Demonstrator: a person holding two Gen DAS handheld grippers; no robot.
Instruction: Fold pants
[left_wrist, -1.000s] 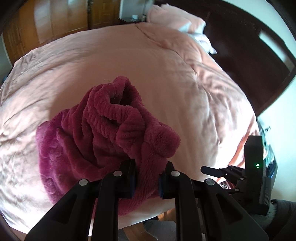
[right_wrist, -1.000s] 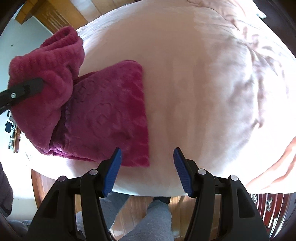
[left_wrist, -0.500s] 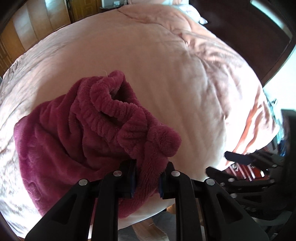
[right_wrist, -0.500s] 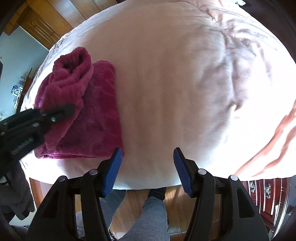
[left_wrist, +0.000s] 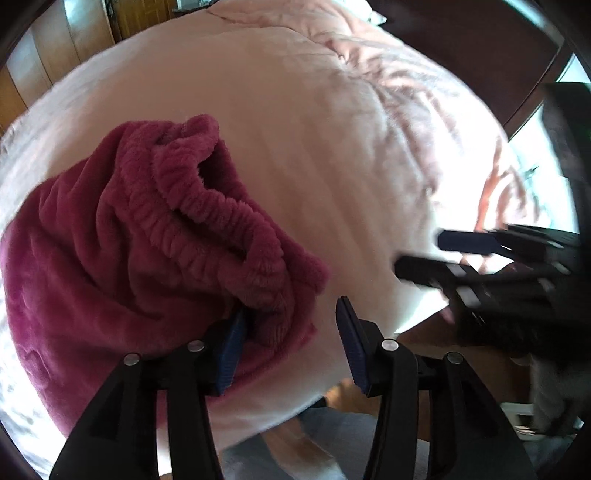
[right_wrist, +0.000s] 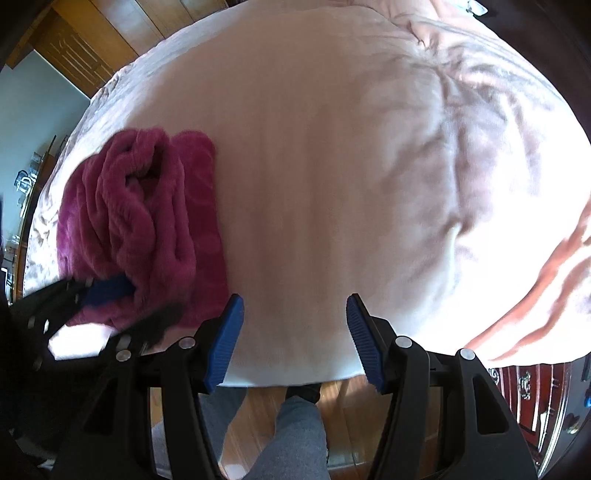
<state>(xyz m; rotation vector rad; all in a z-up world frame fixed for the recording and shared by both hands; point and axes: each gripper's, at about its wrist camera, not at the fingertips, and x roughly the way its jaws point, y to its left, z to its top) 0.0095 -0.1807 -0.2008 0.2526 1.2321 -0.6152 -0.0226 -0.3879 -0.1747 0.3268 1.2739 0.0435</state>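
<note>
The magenta fleece pants (left_wrist: 122, 258) lie bunched on the pink bed (left_wrist: 314, 147), near its front edge. The left tongs (left_wrist: 291, 347) have just been opening, fleece brushing one pad (no longer pinched). The right tongs (right_wrist: 293, 339) stand parted over bare bedding, holding nothing.

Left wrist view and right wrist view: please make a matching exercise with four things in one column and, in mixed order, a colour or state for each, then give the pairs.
1. pants
2. bedcover
3. left gripper
4. gripper pads

A. blue
B. pale pink
C. jaws just opened, fabric at one pad
D. dark red, bunched up

Pairs: 1-D, 2-B, 3-C, 4-A
</note>
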